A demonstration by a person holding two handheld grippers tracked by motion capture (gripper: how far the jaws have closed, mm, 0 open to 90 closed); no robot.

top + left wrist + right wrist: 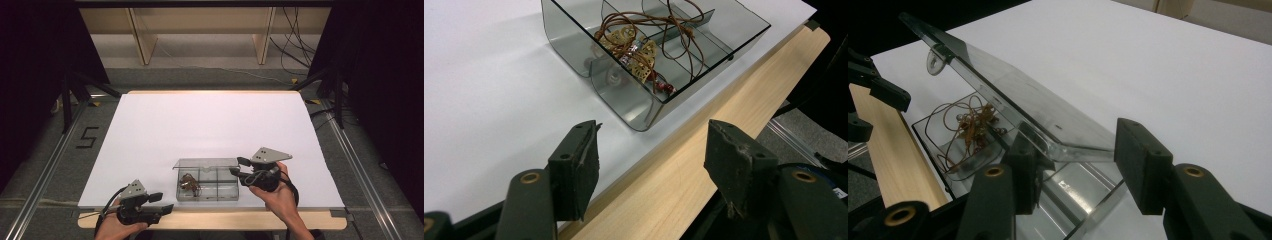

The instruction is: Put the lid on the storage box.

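A clear plastic compartment box [218, 192] [574, 55] stands near the front edge of the white sheet. A tangle of brown cord jewellery [189, 183] [634, 47] [973, 127] lies in its left compartment. The box lid [205, 163] [1013, 95] stands raised along the box's back edge. My right gripper [239, 166] [1075, 141] is at the lid's right end, and its pads meet the lid's near end edge on both sides. My left gripper [162, 201] [651, 135] rests open over the table's front edge, left of the box, holding nothing.
The white sheet [210, 125] covers most of the wooden table [215, 220], with wide free room behind the box. Wooden shelf legs [142, 45] and cables [295, 45] are on the floor beyond. A black "5" [87, 137] marks the floor at left.
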